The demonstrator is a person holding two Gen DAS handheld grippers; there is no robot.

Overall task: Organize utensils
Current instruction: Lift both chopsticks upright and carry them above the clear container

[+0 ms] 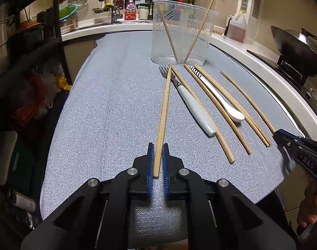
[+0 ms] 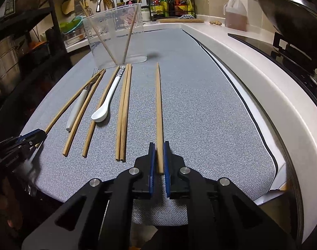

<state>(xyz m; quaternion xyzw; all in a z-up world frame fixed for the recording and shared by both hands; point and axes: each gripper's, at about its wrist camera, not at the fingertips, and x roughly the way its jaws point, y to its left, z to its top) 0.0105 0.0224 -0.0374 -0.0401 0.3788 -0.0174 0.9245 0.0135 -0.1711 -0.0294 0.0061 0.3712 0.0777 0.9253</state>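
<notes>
The left tool is clamped on the near end of one chopstick; the right tool grips another chopstick. Both chopsticks seemingly rest on the grey-clothed table, toward the far-edge clear container.

**Colours and patterns on the work surface**

Cloth: blue-grey speckled weave. Chopsticks: pale tan wood. Spoon: white, black-striped handle end. Fork: white handle, silver tines. Container: clear. Gripper pads: blue on black.
</notes>
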